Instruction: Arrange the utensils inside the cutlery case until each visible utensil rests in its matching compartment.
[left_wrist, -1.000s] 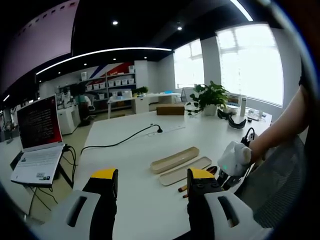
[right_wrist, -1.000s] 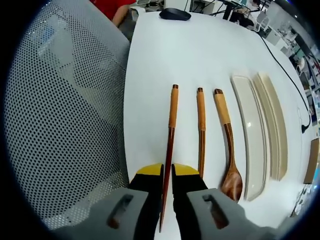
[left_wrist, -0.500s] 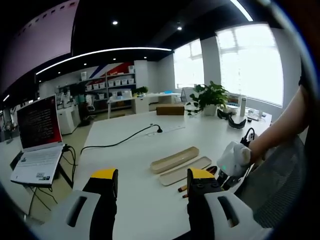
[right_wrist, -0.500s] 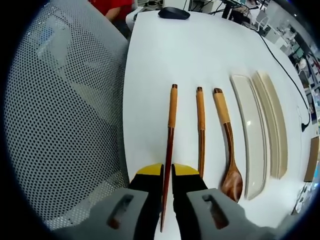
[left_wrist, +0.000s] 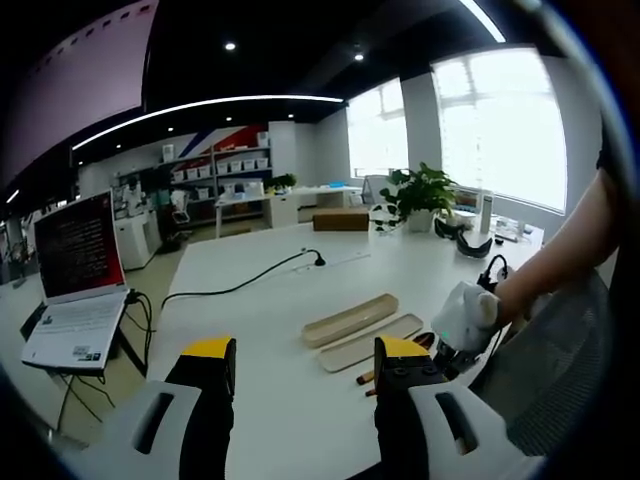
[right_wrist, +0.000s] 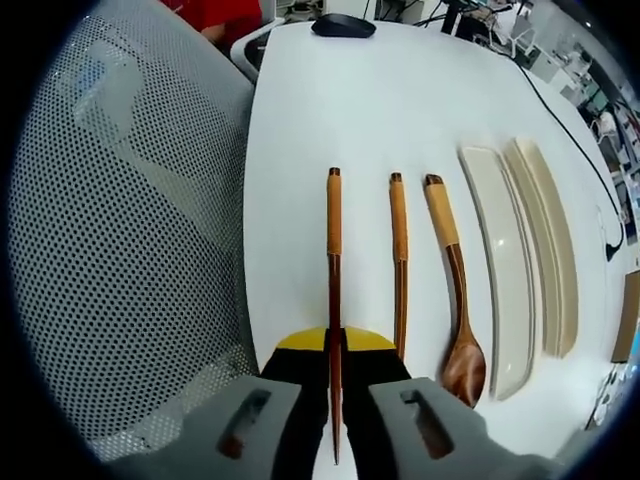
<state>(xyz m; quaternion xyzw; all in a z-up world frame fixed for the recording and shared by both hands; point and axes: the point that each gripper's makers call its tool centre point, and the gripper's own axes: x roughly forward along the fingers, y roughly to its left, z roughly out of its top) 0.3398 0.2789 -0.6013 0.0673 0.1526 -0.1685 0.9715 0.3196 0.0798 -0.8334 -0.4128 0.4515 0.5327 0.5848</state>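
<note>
In the right gripper view my right gripper (right_wrist: 335, 345) is shut on a dark wooden chopstick (right_wrist: 333, 250) with a tan handle, held near its thin end. A second chopstick (right_wrist: 398, 255) and a wooden spoon (right_wrist: 452, 290) lie parallel to its right on the white table (right_wrist: 300, 110). Beyond them lie the two beige halves of the cutlery case, the flat one (right_wrist: 497, 265) and the deeper one (right_wrist: 548, 255). In the left gripper view my left gripper (left_wrist: 305, 372) hangs open above the table, back from the case (left_wrist: 350, 318), and the right gripper (left_wrist: 465, 318) shows by the utensil ends (left_wrist: 365, 378).
A grey mesh chair (right_wrist: 130, 230) stands left of the table edge, and a black mouse (right_wrist: 343, 25) lies at the far end. An open laptop (left_wrist: 75, 275), a black cable (left_wrist: 240, 283), a cardboard box (left_wrist: 340, 218) and a potted plant (left_wrist: 425, 195) sit further out.
The right jaws have closed onto the left chopstick, which now lines up straight between them. The left gripper has stayed still.
</note>
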